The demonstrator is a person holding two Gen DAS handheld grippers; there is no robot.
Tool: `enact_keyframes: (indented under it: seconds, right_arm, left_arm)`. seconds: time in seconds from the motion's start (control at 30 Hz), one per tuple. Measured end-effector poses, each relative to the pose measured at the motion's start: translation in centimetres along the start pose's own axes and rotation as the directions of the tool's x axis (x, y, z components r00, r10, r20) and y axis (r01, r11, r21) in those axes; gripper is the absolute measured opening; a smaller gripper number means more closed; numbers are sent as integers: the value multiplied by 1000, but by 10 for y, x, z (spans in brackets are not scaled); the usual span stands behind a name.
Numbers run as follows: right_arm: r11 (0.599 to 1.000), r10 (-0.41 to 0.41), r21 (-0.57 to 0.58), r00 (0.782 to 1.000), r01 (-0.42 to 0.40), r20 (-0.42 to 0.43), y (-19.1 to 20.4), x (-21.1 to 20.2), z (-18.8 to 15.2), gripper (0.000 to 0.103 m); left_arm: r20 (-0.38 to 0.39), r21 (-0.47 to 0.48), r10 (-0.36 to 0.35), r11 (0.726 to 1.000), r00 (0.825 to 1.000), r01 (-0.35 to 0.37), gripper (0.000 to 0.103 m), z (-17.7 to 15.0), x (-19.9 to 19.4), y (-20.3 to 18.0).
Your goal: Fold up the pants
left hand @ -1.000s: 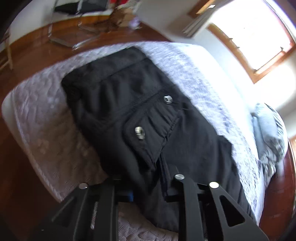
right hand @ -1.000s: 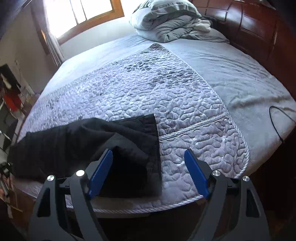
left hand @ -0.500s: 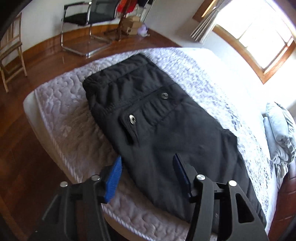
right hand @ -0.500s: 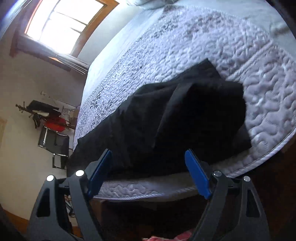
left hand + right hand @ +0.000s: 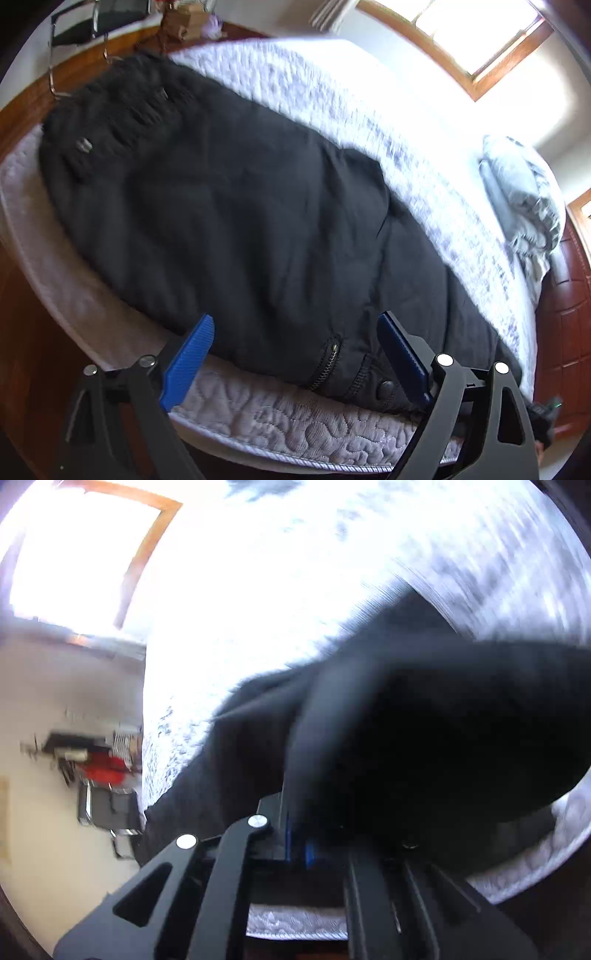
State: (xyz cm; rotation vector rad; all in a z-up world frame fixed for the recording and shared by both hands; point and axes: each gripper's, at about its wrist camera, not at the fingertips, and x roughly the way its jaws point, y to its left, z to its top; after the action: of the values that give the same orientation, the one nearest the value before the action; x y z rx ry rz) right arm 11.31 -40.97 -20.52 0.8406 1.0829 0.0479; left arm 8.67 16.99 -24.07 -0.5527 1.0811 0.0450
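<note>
black pants [image 5: 258, 221] on bed [image 5: 295, 432] (blurred, zipper showing)

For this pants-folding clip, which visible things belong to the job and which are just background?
Job: black pants, left gripper open, right gripper shut on the pants, quilted bed.
Background: crumpled blanket, chair, window.

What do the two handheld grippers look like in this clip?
Both are black, angular frames with triangular cutouts and silver round pivot bolts. The left gripper carries ribbed blue finger pads. On the right gripper, only a sliver of blue shows. No cables, markings or sleeves visible.
</note>
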Motion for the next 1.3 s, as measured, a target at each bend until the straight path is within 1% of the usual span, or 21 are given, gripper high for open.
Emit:
enact_keyframes:
  seconds: [0.03, 0.07, 0.13, 0.17, 0.2, 0.27, 0.33, 0.37, 0.4, 0.47, 0.57, 0.63, 0.7, 0.83, 0.93, 1.0, 1.07, 1.1, 1.13, 1.2, 1.3]
  right_arm:
    - [996, 40, -81, 999, -37, 35, 21, -10, 3, 3]
    - [980, 119, -172, 990, -105, 76, 43, -25, 4, 3]
    - [921, 270, -319, 956, -221, 117, 76, -54, -4, 2]
    - [898, 320, -356, 939, -259, 126, 83, -64, -9, 2]
    - [888, 339, -372, 932, -271, 130, 84, -71, -13, 2]
    - [905, 296, -355, 947, -235, 128, 72, -72, -21, 2]
    - [955, 174, -254, 982, -150, 75, 40, -50, -27, 3]
    - [975, 122, -192, 992, -114, 29, 22, -36, -29, 3]
    - [986, 83, -143, 996, -86, -25, 4, -20, -33, 3]
    - [993, 13, -114, 997, -21, -74, -15, -1, -43, 3]
    - [994, -46, -105, 983, 28, -175, -23, 18, -55, 16]
    - [994, -42, -104, 987, 25, -155, -21, 15, -59, 34]
    - [995, -57, -88, 993, 48, -105, -28, 8, -58, 42]
    - [999, -35, 13, 999, 35, -35, -48, -6, -47, 39]
    - [992, -80, 103, 997, 78, 13, -61, -13, -33, 39]
    - [976, -135, 172, 991, 135, -16, -72, -9, -28, 43]
    - [971, -143, 189, 989, 149, -42, -76, -9, -31, 42]
    - [972, -156, 174, 987, 159, -31, -71, -11, -34, 45]
    - [969, -189, 161, 982, 189, -16, -68, -16, -34, 55]
    - [959, -256, 136, 966, 249, 32, -59, -27, -39, 67]
    - [962, -259, 104, 965, 254, 34, -61, -50, -42, 67]
  left_arm:
    - [-21, -2, 13, 1000, 1000, -13, 91, 0, 10, -1]
    - [-26, -2, 24, 1000, 999, -24, 91, -1, 15, -2]
    - [-33, 2, 39, 999, 999, -39, 92, -3, 20, -3]
    - [-34, 4, 42, 999, 999, -42, 92, -4, 20, -3]
    - [-36, 4, 42, 999, 998, -42, 92, -2, 22, -3]
    - [-42, 6, 39, 999, 998, -39, 93, -1, 24, -5]
    - [-52, 8, 43, 999, 998, -42, 93, 0, 27, -4]
    - [-57, 9, 48, 999, 997, -47, 93, 3, 28, -5]
    - [-62, 14, 59, 998, 996, -59, 93, 3, 30, -6]
    - [-70, 24, 79, 997, 994, -77, 93, 7, 34, -7]
    - [-78, 44, 110, 993, 991, -106, 94, 13, 43, -13]
    - [-84, 59, 122, 991, 989, -118, 95, 14, 47, -16]
    - [-88, 69, 132, 990, 987, -126, 95, 15, 49, -19]
    - [-91, 85, 145, 987, 985, -137, 97, 15, 55, -28]
    - [-92, 95, 153, 985, 984, -144, 98, 15, 60, -35]
    - [-93, 97, 155, 984, 984, -146, 98, 15, 65, -38]
    - [-93, 101, 158, 984, 983, -148, 99, 16, 67, -40]
    - [-93, 102, 158, 984, 983, -149, 99, 16, 68, -41]
    - [-93, 103, 158, 984, 983, -148, 99, 17, 69, -43]
    - [-95, 104, 155, 984, 983, -145, 99, 16, 69, -42]
    - [-112, 91, 143, 987, 983, -133, 99, 15, 67, -41]
